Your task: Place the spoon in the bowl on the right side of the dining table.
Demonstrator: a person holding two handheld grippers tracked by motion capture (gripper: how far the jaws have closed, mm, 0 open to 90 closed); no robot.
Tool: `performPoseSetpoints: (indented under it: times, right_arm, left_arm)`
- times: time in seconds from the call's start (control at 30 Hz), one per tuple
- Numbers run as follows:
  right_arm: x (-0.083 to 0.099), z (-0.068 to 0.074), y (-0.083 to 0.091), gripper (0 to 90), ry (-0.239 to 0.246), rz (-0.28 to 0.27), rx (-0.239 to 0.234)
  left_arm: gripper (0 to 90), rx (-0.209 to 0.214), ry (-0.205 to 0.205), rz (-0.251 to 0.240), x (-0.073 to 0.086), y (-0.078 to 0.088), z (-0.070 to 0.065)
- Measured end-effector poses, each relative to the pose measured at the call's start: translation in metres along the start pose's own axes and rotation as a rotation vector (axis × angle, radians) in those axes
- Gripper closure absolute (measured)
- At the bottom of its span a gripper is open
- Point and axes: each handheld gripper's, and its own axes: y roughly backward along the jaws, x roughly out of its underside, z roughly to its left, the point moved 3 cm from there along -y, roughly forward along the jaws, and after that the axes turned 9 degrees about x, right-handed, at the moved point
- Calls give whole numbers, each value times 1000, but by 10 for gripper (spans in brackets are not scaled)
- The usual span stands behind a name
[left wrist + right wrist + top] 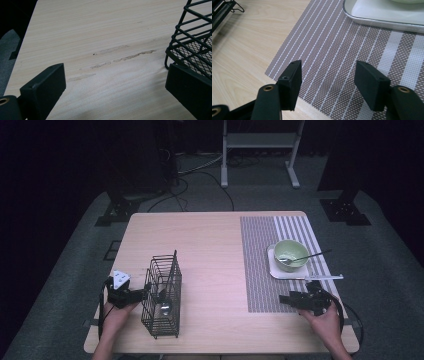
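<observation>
A black wire basket (162,295) stands on the wooden table (210,245) at the front left, with a small shiny object inside near its bottom. My left gripper (141,293) lies just left of it, open. In the left gripper view the left gripper (116,85) has bare wood between its jaws, and the basket (192,42) sits beside the right jaw. My right gripper (286,299) is open, low over the front left corner of the striped placemat (260,265). In the right gripper view nothing sits between the jaws of the right gripper (328,80) above the placemat (337,50).
A green bowl (291,253) with a spoon (307,256) in it rests on a white square plate (275,270) on the placemat; that plate (384,15) lies ahead of my right gripper. A long utensil (325,277) lies in front of the plate. A metal stand (260,145) is behind the table.
</observation>
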Motion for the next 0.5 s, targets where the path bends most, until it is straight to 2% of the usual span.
performPoseSetpoints:
  times: [0.23,0.5]
  right_arm:
    - [3,7,2,381,3,-3,-28]
    - [4,14,6,381,23,-6,-34]
  left_arm:
    - [22,0,1,-1,0,0,0]
    - [22,0,1,-1,0,0,0]
